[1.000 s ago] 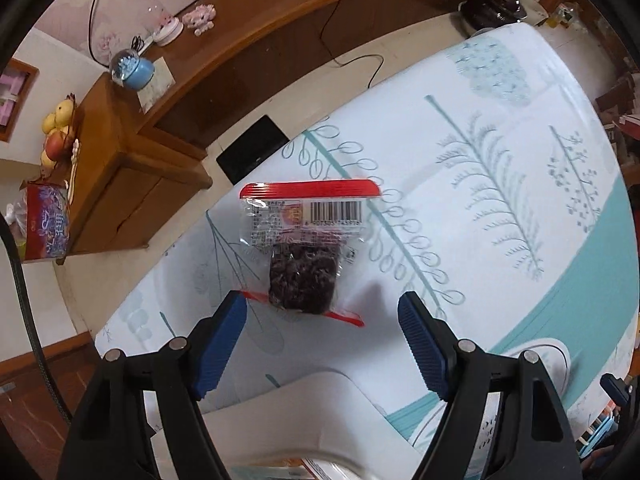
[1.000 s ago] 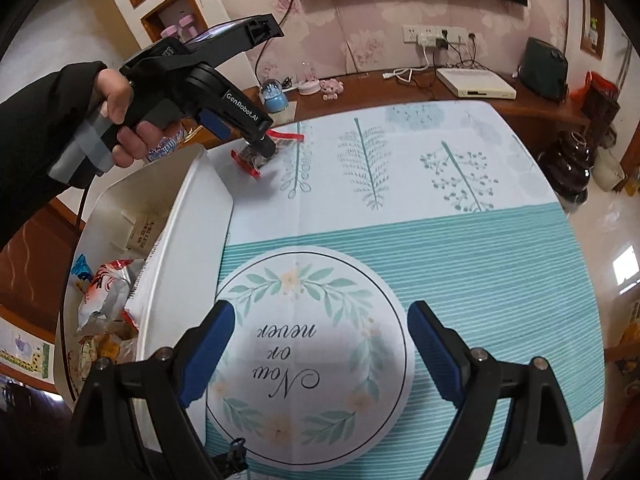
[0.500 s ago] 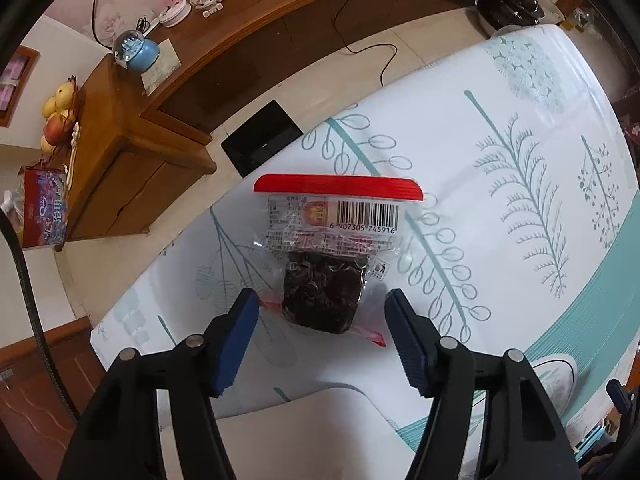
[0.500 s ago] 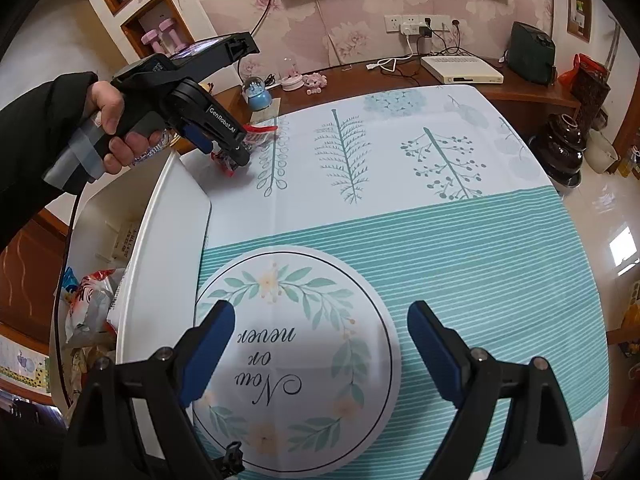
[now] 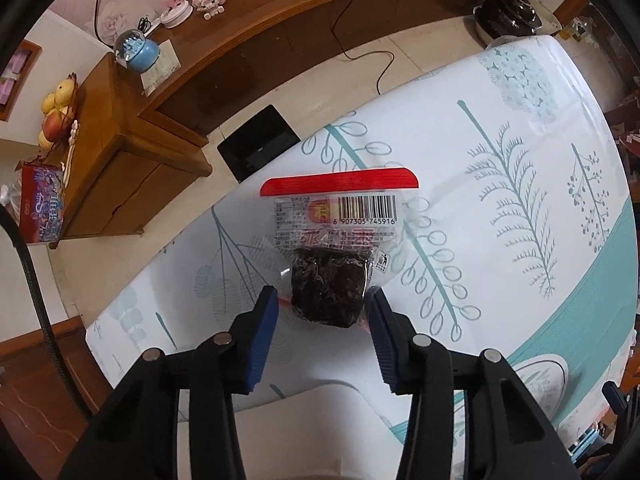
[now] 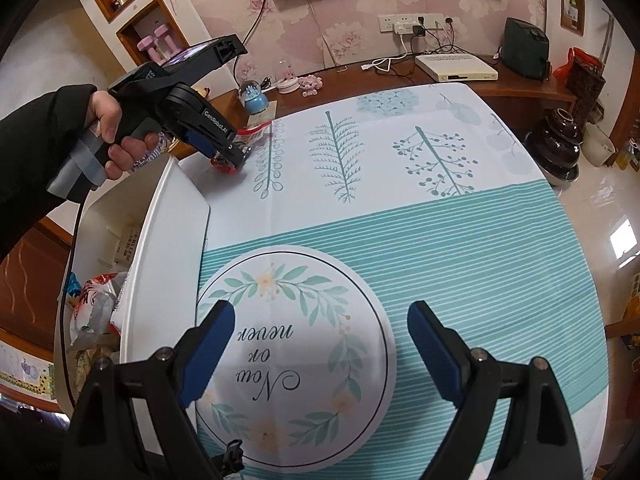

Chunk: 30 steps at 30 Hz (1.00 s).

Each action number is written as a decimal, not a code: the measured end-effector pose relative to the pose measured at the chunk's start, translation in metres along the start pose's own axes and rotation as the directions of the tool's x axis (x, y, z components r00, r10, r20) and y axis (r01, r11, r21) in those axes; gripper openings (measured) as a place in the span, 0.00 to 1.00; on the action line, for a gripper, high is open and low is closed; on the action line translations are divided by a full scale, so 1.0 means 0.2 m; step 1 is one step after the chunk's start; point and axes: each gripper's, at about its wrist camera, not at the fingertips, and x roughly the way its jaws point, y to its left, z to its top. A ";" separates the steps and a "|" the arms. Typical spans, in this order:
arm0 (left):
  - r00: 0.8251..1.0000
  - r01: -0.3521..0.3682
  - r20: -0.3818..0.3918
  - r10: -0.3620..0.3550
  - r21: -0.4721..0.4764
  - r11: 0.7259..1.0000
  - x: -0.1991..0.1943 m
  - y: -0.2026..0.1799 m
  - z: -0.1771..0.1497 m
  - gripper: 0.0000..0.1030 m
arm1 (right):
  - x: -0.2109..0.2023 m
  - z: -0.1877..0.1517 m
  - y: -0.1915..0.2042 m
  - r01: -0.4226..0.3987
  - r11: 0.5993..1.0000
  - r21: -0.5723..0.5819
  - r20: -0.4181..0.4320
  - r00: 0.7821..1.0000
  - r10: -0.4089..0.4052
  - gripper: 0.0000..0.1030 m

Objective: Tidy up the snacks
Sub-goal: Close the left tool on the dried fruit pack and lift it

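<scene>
Closing on the snack packet (image 5: 334, 264), the left gripper (image 5: 322, 312) points down at it. The jaws have just been narrowing; the dark lower part sits between them, with a small gap on one side at least.

From the right view, the packet lies just beyond the white bin (image 6: 160, 240). The right gripper (image 6: 320, 340) hangs wide open and empty. Next, I judge: finish the squeeze, lift, carry to the bin.

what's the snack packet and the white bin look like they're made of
Snack packet: thin clear plastic film, glossy; it crinkles, glints and shows the dark contents. White bin: probably rigid moulded plastic, smooth and slightly shiny, with a rounded rim.
</scene>
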 end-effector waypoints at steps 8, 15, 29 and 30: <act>1.000 0.029 -0.002 -0.029 -0.008 1.000 -0.10 -0.02 0.00 0.08 | -0.09 0.02 -0.01 -0.004 1.000 0.004 0.035 0.999 0.003 0.86; 0.999 -0.013 0.029 0.014 -0.019 1.000 -0.16 -0.05 0.00 0.09 | -0.16 0.00 -0.03 -0.008 1.000 0.003 0.065 0.998 0.008 0.86; 1.000 -0.014 0.014 0.015 -0.115 0.993 -0.04 0.03 0.09 0.69 | -0.18 -0.08 -0.13 -0.003 0.999 0.033 0.037 0.999 0.002 0.86; 1.000 -0.012 0.006 0.013 -0.117 0.993 -0.03 0.04 0.10 0.69 | -0.18 -0.08 -0.14 -0.004 0.999 0.039 0.035 0.999 0.002 0.86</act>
